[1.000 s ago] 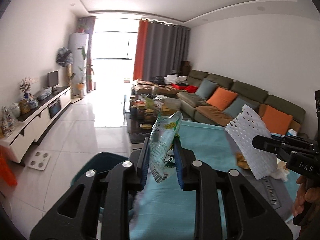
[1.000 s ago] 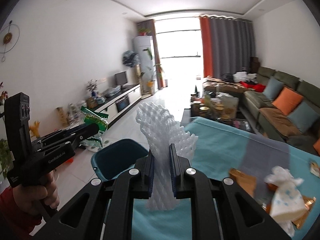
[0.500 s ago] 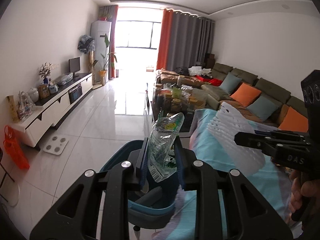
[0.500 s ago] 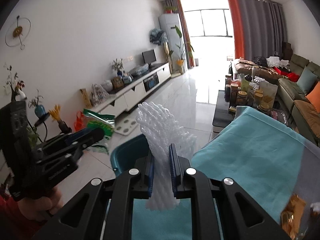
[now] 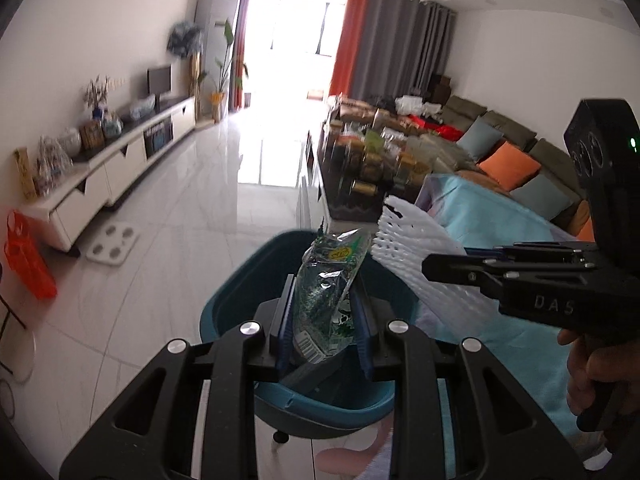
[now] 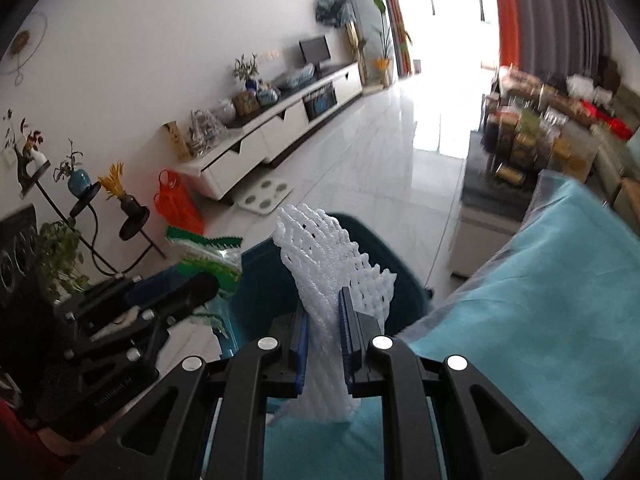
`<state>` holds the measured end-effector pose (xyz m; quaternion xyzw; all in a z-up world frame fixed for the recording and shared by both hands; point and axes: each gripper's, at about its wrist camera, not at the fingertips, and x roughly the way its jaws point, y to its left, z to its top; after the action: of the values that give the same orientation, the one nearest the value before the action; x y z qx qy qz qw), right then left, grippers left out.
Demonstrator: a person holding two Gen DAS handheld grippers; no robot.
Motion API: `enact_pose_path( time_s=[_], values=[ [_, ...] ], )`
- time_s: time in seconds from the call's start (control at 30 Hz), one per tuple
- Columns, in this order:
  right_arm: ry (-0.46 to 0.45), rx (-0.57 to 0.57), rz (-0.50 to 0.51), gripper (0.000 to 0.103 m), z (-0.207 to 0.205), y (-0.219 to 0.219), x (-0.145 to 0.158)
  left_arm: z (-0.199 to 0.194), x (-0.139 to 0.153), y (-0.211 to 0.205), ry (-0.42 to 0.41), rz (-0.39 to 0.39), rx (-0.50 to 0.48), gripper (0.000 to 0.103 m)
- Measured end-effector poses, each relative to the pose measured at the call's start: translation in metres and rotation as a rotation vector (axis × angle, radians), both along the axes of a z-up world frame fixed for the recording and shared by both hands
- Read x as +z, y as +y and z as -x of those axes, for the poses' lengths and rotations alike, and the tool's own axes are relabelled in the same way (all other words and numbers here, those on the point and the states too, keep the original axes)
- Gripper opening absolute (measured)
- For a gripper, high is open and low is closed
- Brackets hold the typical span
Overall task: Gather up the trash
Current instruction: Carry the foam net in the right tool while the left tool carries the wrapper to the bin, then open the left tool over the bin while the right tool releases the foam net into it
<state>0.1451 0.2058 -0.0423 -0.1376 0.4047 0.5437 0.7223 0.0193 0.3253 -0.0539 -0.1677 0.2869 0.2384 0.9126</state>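
Left wrist view: a green snack wrapper [image 5: 326,296] stands pinched in the left gripper [image 5: 323,320], tilted down above a teal bin [image 5: 240,304]. Beside it, the right gripper [image 6: 323,344] clamps white foam netting [image 6: 320,264] over the same bin.

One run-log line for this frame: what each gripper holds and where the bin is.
left gripper: shut on snack wrapper | right gripper: shut on foam net | bin: teal, below both | stage: above bin, nothing dropped
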Motion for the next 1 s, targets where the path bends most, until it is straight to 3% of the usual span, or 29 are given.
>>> enact_pose_path(
  time_s=[0.2, 0.33, 0.5, 0.6, 0.63, 0.67, 0.73, 0.83, 1.0],
  values=[
    [0.111, 0.014, 0.062, 0.013, -0.009, 0.033, -0.023, -0.020, -0.038, 0.022, 0.052, 0.073, -0.002, 0.026],
    [0.135, -0.004, 0.106, 0.015, -0.012, 0.044, -0.035, -0.036, -0.061, 0.026, 0.089, 0.099, 0.005, 0.028],
    [0.139, -0.026, 0.133, 0.026, -0.017, 0.045, -0.038, -0.051, -0.076, 0.030, 0.113, 0.107, 0.003, 0.032],
    [0.137, -0.032, 0.133, 0.035, -0.019, 0.045, -0.039, -0.054, -0.078, 0.028, 0.114, 0.095, 0.011, 0.044],
    [0.140, -0.030, 0.134, 0.040, -0.021, 0.046, -0.040, -0.055, -0.079, 0.030, 0.111, 0.096, 0.019, 0.057],
    [0.142, -0.029, 0.137, 0.051, -0.021, 0.047, -0.040, -0.055, -0.079, 0.031, 0.105, 0.104, 0.020, 0.064],
    [0.136, -0.037, 0.127, 0.052, -0.022, 0.045, -0.039, -0.052, -0.077, 0.030, 0.102, 0.100, 0.020, 0.068],
    [0.163, -0.047, 0.093, 0.057, -0.025, 0.041, -0.035, -0.045, -0.072, 0.031, 0.076, 0.090, 0.027, 0.084],
    [0.126, -0.074, 0.030, 0.062, -0.027, 0.026, -0.015, -0.033, -0.057, 0.031, 0.034, 0.065, 0.067, 0.093]
  ],
)
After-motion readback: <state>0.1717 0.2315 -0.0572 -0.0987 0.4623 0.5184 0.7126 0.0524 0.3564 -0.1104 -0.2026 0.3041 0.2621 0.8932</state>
